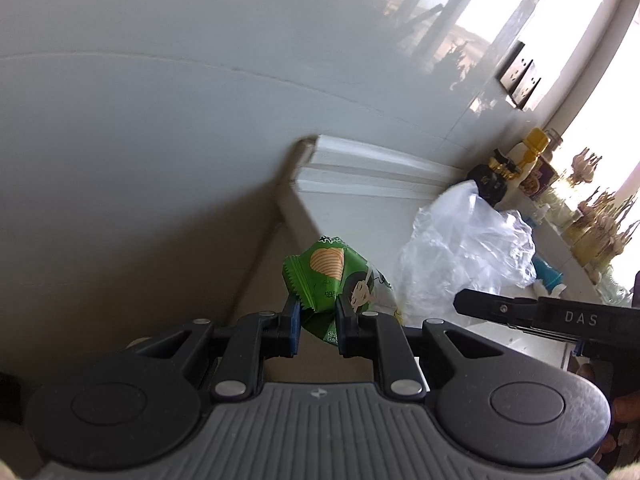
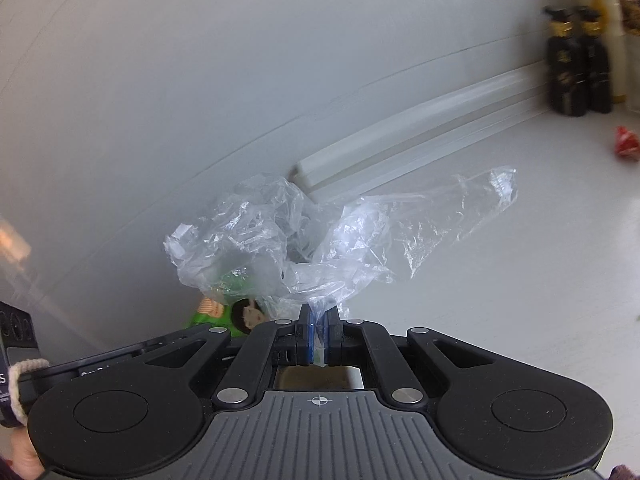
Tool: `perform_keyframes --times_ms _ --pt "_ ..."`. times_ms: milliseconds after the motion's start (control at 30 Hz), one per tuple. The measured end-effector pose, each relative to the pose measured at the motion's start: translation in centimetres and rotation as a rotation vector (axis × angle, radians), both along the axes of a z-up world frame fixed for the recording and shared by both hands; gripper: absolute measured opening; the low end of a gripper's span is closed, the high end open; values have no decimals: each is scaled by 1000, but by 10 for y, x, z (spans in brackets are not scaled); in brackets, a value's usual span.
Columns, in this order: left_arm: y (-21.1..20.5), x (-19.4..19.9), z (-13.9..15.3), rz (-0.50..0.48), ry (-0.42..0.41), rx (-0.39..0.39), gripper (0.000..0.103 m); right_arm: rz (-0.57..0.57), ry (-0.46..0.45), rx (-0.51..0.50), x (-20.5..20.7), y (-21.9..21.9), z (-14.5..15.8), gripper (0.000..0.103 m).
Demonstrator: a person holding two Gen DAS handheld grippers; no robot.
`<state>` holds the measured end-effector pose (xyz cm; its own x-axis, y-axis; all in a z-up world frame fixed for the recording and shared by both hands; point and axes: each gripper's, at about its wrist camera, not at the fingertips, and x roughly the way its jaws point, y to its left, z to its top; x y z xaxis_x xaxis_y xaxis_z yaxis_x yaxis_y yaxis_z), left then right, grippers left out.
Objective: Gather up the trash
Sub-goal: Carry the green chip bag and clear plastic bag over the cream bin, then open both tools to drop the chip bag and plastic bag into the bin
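My left gripper (image 1: 317, 322) is shut on a green chip wrapper (image 1: 334, 280) with a cartoon face, held in the air near the left end of the white counter. My right gripper (image 2: 319, 332) is shut on a clear plastic bag (image 2: 280, 236), which hangs crumpled and partly spread in front of it. The bag also shows in the left wrist view (image 1: 464, 252), to the right of the wrapper. The wrapper (image 2: 224, 312) shows through and below the bag in the right wrist view. A red crumpled wrapper (image 2: 626, 142) lies on the counter at far right.
A white counter (image 2: 500, 260) runs along a glossy grey wall (image 1: 160, 100) with a white moulding (image 1: 372, 168) at its base. Dark bottles (image 2: 578, 68) and a white yellow-capped bottle (image 1: 528, 152) stand at the far end. Wall sockets (image 1: 520, 76) sit above.
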<state>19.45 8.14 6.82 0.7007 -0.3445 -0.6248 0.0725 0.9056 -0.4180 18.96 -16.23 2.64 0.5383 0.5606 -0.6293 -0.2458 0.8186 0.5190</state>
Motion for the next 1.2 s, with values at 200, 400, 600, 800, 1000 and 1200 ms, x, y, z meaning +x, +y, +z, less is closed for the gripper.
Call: perform_keyframes --times_ms 200,400,600,800,1000,1200 --pt "22 -14 -22 24 34 21 15 68 11 -11 -6 39 -17 3" --pt "40 -21 -60 75 94 9 15 136 46 -45 -7 79 -48 3" --pt "50 -20 -104 136 180 7 15 164 101 -82 -6 109 -87 3" --pt "48 -15 -143 168 249 71 15 191 147 -164 1 134 -125 3" --pt "39 -9 -178 170 319 171 16 208 180 -246 6 150 -159 3" --pt "35 1 -201 180 365 229 16 237 185 -331 -2 158 -180 3"
